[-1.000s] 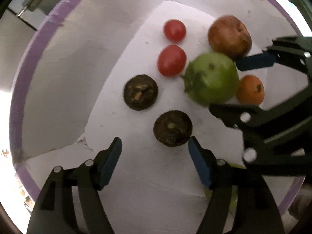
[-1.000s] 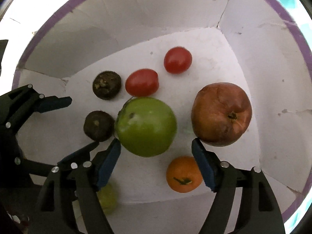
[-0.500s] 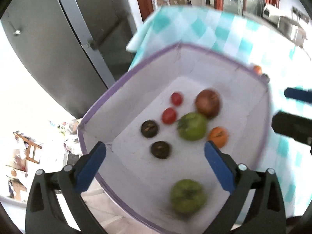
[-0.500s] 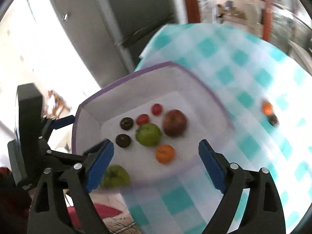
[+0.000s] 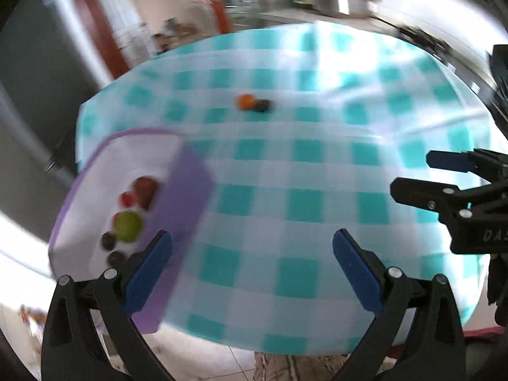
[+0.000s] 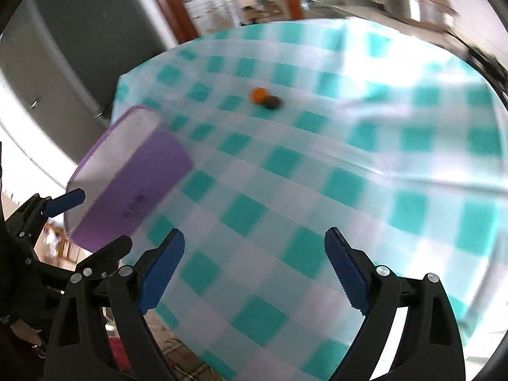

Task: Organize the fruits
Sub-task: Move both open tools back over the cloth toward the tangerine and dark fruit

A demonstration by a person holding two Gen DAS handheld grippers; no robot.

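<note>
- Grippers: left gripper [image 5: 252, 262] and right gripper [image 6: 254, 262] both spread wide, nothing between the pads.
- Orange fruit [image 5: 245, 102] touching dark fruit [image 5: 263, 105] on checked tablecloth [image 5: 301, 197], well apart from purple box [image 5: 187, 190].

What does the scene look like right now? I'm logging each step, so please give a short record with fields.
surface: table with teal checked cloth
container: purple box at the table's edge
in box: green fruit, red and dark fruits, blurred
left on cloth: orange fruit touching dark fruit
left gripper: jaws open, empty
right gripper: jaws open, empty
</note>
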